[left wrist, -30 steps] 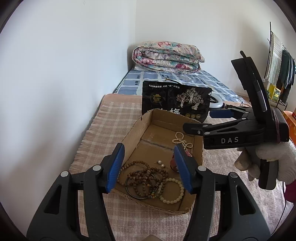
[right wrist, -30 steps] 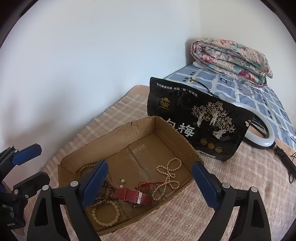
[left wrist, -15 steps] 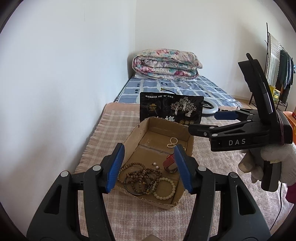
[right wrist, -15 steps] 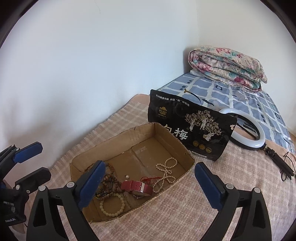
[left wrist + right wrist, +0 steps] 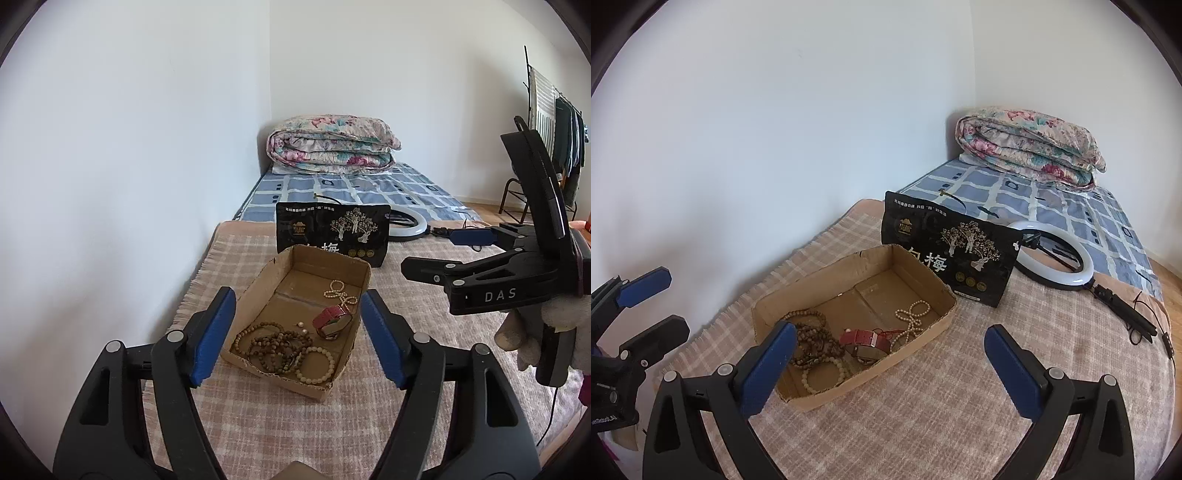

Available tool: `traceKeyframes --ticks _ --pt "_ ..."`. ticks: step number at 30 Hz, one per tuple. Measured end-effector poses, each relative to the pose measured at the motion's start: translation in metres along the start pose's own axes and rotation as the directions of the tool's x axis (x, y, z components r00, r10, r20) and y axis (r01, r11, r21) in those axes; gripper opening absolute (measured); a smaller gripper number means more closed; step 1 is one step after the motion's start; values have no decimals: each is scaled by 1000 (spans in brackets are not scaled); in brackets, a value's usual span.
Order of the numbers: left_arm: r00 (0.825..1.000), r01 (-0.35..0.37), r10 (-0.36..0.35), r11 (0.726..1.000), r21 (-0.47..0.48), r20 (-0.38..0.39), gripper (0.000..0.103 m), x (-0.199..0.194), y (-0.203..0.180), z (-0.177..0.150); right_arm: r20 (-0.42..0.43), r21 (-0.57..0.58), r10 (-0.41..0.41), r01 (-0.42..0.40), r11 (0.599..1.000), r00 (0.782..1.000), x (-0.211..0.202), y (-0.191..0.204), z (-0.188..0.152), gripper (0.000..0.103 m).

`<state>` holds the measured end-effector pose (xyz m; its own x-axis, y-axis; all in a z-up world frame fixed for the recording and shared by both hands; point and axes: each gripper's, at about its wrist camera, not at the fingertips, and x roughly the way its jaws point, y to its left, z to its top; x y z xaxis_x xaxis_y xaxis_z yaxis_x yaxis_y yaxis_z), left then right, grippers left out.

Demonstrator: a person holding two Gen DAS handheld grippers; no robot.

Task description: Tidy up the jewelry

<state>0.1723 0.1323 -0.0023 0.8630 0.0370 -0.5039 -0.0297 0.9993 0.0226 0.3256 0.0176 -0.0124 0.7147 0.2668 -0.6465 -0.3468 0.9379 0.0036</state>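
Observation:
A shallow cardboard box (image 5: 255, 295) (image 5: 860, 266) sits on a checked cloth and holds jewelry: brown bead strands (image 5: 273, 345) (image 5: 812, 339), a cream bead bracelet (image 5: 314, 363) (image 5: 825, 373), a red-strap watch (image 5: 330, 319) (image 5: 866, 341), a pearl string (image 5: 340, 291) (image 5: 912, 317) and small pearl earrings (image 5: 301, 326). My left gripper (image 5: 297, 338) is open and empty, back from the box's near end. My right gripper (image 5: 890, 369) is open and empty, back from the box's right side; it also shows in the left wrist view (image 5: 443, 254).
A black printed pouch (image 5: 332, 229) (image 5: 945, 251) stands behind the box. A ring light (image 5: 1054, 258) with tripod and cable lies to the right. A folded floral quilt (image 5: 332, 144) lies on the blue checked mattress beyond. The white wall runs along the left.
Both grippers have pulled back and up from the box, which now looks smaller and farther away. Both stay open and empty. The jewelry has not moved.

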Motion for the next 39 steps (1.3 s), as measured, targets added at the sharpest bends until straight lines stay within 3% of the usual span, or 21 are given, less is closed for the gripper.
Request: traceKeyframes --ticks 8,12,16,26,39 --pt "1000 -11 11 1000 21 -2 85 -27 -6 -9 37 31 -28 27 999 999 -36 1 -15 103" --pt "1000 -28 28 999 29 -3 97 -39 -8 -15 52 53 -33 30 998 998 -46 1 -25 103" --pt "999 -37 38 999 35 -15 101 -48 -10 -21 62 72 -35 30 997 997 -51 2 -37 103" --pt "998 -54 55 998 18 -41 102 -59 -14 -40 91 49 -68 64 997 994 -70 8 -56 103" --pt "998 -43 42 999 -6 -46 102 -73 -14 -42 102 -14 -93 95 995 990 -74 21 -64 103"
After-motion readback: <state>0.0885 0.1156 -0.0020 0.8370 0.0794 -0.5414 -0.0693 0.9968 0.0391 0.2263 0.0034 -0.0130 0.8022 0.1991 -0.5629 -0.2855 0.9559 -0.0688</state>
